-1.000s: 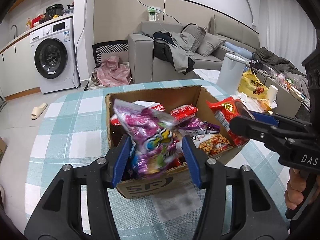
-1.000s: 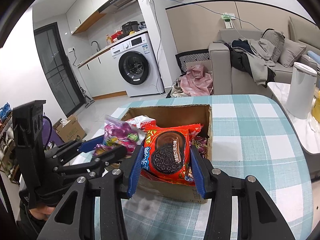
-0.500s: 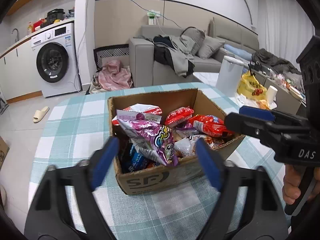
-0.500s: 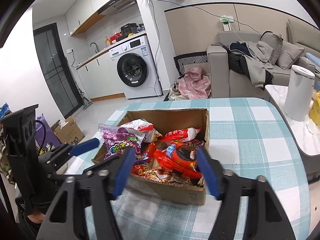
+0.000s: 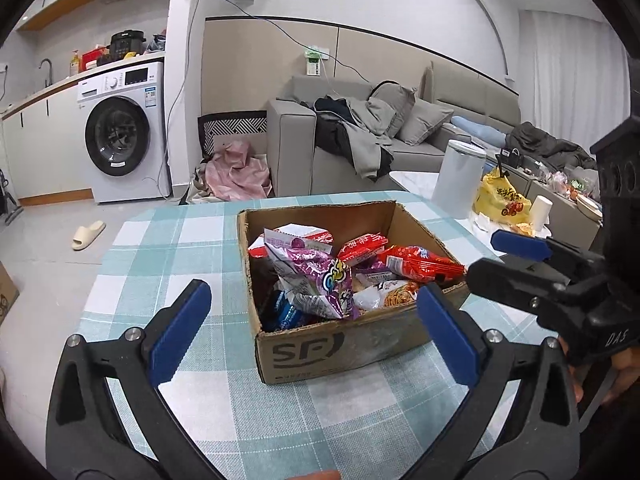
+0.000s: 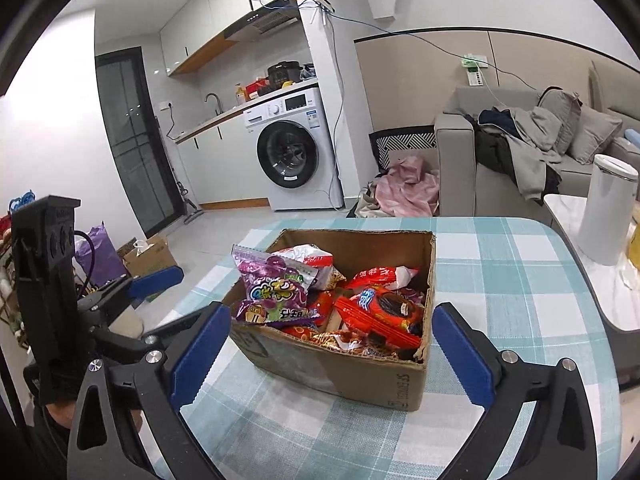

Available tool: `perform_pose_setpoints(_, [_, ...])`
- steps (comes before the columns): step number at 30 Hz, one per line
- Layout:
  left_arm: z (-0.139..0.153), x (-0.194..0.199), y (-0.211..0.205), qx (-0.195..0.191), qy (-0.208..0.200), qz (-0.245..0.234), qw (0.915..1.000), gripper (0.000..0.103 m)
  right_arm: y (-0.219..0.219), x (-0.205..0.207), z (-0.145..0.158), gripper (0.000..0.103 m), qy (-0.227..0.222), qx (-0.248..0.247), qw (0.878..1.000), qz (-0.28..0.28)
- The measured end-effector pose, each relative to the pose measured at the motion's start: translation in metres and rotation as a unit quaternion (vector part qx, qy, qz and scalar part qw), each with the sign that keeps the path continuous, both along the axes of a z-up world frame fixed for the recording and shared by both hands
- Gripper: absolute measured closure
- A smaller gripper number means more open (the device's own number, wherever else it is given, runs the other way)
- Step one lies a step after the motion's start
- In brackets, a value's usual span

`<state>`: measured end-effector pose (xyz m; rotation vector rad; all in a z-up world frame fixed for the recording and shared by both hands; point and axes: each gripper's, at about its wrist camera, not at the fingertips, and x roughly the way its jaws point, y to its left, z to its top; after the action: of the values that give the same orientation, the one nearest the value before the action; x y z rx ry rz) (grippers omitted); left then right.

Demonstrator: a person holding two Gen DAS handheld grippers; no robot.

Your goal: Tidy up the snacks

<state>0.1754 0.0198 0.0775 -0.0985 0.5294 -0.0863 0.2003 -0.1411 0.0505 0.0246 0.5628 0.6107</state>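
An open brown cardboard box (image 5: 340, 344) printed with dark letters on its near wall sits on the counter covered with a teal-and-white checked cloth (image 5: 168, 248). The box is filled with snack packets. A shiny purple foil snack bag with bright cartoon lettering (image 5: 316, 280) leans at the box's near left side, its top edge sticking up above the rim. Behind it lies a red-and-white crinkled packet (image 5: 298, 236). A red biscuit packet showing a dark round sandwich cookie (image 6: 380, 312) lies tilted on the pile toward the right side, with a smaller red packet (image 6: 380, 274) behind it and a noodle-print packet (image 5: 400, 292) beneath.

The left hand-held gripper (image 5: 312, 328) hangs in front of the box with its blue-padded fingers (image 5: 180, 328) spread wide, gripping nothing; the box's near wall shows between them. The right hand-held gripper (image 6: 332, 352) is likewise spread wide and empty, its blue pads (image 6: 460, 356) framing the box's near corner without touching it.

A white cylindrical bin (image 6: 608, 208) stands on a pale side table beyond the counter's right edge. A white front-loading washing machine (image 6: 296, 152) stands against the far wall, and a grey sofa heaped with clothes (image 5: 360, 136) is behind the counter.
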Motion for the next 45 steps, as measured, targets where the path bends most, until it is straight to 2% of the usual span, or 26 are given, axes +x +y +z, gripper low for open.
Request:
perform_pose_setpoints(11, [0.0,-0.015,0.001,0.001,-0.014,0.008,0.9999,0.0,-0.004,-0.01,-0.01,0.001,-0.027,0.007,1.0,0.01])
perform_pose_setpoints(33, [-0.045,-0.048,0.007,0.019,-0.054,0.04,0.9976,0.0,-0.022,-0.04,-0.045,0.0,-0.092,0.012,0.996,-0.004])
perform_pose_setpoints(40, [-0.058,-0.056,0.009,0.025,-0.06,0.053,0.9964,0.0,-0.023,-0.049,-0.051,0.0,-0.119,0.007,0.993,-0.007])
perform_pose_setpoints(45, [-0.061,-0.056,0.011,0.028,-0.059,0.055,0.9963,0.0,-0.024,-0.05,-0.055,0.0,-0.124,0.006,0.992,-0.007])
